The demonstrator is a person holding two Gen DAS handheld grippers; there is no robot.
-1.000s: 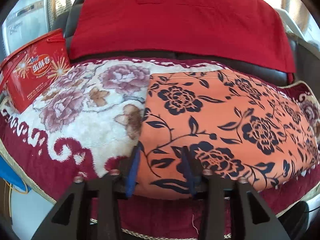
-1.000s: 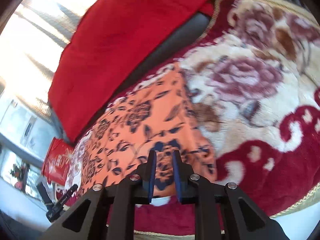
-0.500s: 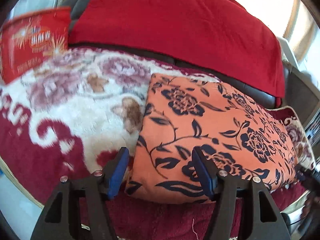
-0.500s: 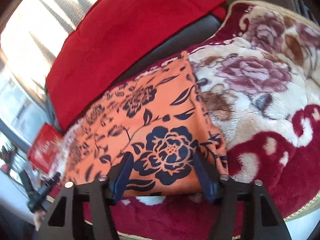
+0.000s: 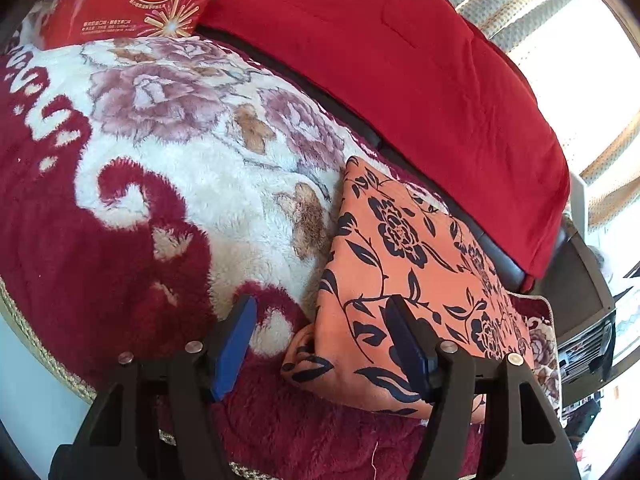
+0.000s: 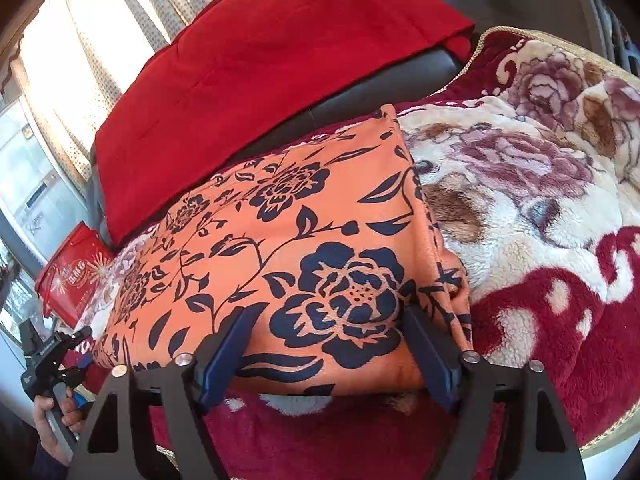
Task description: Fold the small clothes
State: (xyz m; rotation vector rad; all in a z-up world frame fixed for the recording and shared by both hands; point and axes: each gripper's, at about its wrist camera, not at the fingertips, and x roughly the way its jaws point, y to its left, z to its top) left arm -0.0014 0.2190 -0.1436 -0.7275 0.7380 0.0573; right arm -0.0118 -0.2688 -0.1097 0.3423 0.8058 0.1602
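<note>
Left wrist view: the left tool (image 5: 320, 340) has its fingers spread wide and pinches nothing. The folded orange floral garment (image 5: 404, 280) lies flat on the plush floral blanket (image 5: 160, 168). Its long axis runs from its near edge by the tool toward the far right. The right finger (image 5: 408, 344) overlaps the garment's near edge; contact cannot be confirmed. The left finger stands over bare blanket. A red egg-roll box (image 5: 132, 0) is cut off at the top left. A red cloth (image 5: 400, 60) drapes the dark seat back behind.

Right wrist view: the right tool (image 6: 328, 356) is likewise spread and pinches nothing. The garment (image 6: 304, 240) fills the centre, with its long axis running from near right to far left. Both fingers cover part of its near edge. Stacked layers show at its right edge. The left tool (image 6: 56, 356) appears small at the far left, held in a hand (image 6: 52, 416) that is partly cut off.
</note>
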